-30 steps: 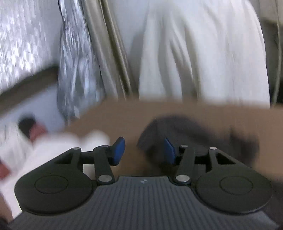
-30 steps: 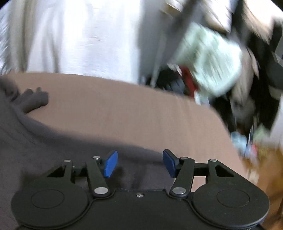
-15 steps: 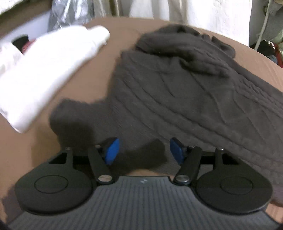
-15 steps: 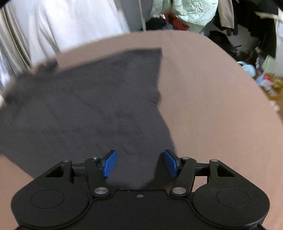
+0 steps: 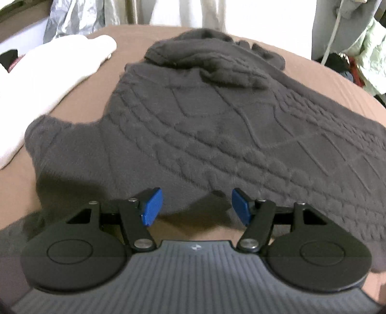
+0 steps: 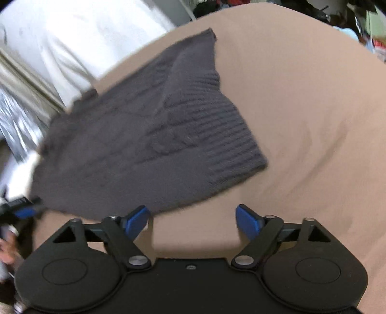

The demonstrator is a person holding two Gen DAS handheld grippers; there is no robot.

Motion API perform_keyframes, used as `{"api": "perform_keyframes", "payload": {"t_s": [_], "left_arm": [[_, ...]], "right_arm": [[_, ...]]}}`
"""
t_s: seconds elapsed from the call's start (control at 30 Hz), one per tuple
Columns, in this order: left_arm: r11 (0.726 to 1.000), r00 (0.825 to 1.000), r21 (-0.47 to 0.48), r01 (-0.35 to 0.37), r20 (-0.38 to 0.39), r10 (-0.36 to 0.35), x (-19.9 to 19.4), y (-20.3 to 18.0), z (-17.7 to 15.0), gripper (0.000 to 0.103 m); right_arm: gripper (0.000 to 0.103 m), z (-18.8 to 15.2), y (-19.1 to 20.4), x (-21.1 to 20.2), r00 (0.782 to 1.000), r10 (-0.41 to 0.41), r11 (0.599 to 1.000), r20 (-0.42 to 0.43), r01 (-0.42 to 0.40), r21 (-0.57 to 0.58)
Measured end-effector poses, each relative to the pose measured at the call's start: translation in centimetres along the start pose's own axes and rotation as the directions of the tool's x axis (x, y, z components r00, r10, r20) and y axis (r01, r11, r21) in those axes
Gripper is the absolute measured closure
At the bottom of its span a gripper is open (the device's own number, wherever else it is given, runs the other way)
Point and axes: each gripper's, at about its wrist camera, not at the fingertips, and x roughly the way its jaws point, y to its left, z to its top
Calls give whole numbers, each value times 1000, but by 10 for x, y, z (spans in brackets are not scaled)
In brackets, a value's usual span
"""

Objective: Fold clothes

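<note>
A dark grey cable-knit sweater (image 5: 205, 116) lies spread on a brown sheet (image 5: 72, 103), its collar end bunched at the far side. My left gripper (image 5: 195, 207) hovers open over the sweater's near edge, nothing between its blue pads. In the right wrist view the sweater's ribbed hem (image 6: 217, 135) lies flat on the brown sheet (image 6: 301, 120). My right gripper (image 6: 193, 219) stands open just short of the hem's near edge, its left pad close to the fabric. The left gripper's blue pad (image 6: 24, 212) shows at the far left edge there.
A white folded garment (image 5: 48, 72) lies left of the sweater. White curtains (image 5: 188, 12) and silvery material (image 5: 72, 17) hang behind the bed. Clutter of clothes (image 5: 369, 53) sits off the right side. A hand (image 6: 7, 248) shows at the lower left.
Both grippers tilted down from the curtains toward the bed and drew back; the sweater now lies spread ahead of them. Both stayed open, the right one wider.
</note>
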Motion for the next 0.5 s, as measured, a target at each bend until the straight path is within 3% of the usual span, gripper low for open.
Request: {"api": "perform_keyframes", "payload": {"t_s": [0.07, 0.13, 0.2, 0.27, 0.3, 0.37, 0.43, 0.5], "left_arm": [[1000, 1000, -13, -5, 8, 5, 11, 2, 0, 40], [1000, 1000, -27, -9, 15, 10, 22, 3, -1, 39], [999, 1000, -30, -16, 23, 17, 29, 3, -1, 38], [1000, 999, 0, -30, 33, 30, 26, -1, -1, 38], [1000, 999, 9, -29, 35, 29, 23, -2, -1, 38], [1000, 999, 8, -10, 30, 10, 16, -1, -1, 38], [1000, 1000, -5, 1, 30, -1, 6, 1, 0, 38], [1000, 999, 3, -29, 38, 29, -4, -2, -2, 38]], "right_arm": [[16, 3, -1, 5, 997, 57, 998, 48, -59, 27], [14, 11, -6, 12, 981, 145, 985, 128, -156, 79], [15, 22, -16, 29, 967, 172, 962, 186, -205, 179], [41, 32, -13, 36, 964, 132, 958, 231, -184, 222], [88, 36, -9, 37, 963, 108, 961, 247, -164, 221], [90, 42, 12, 24, 956, 61, 991, 286, -92, 96], [91, 36, 40, -4, 922, -5, 996, 386, 38, -80], [92, 34, 42, -23, 913, -9, 994, 409, 51, -92]]}}
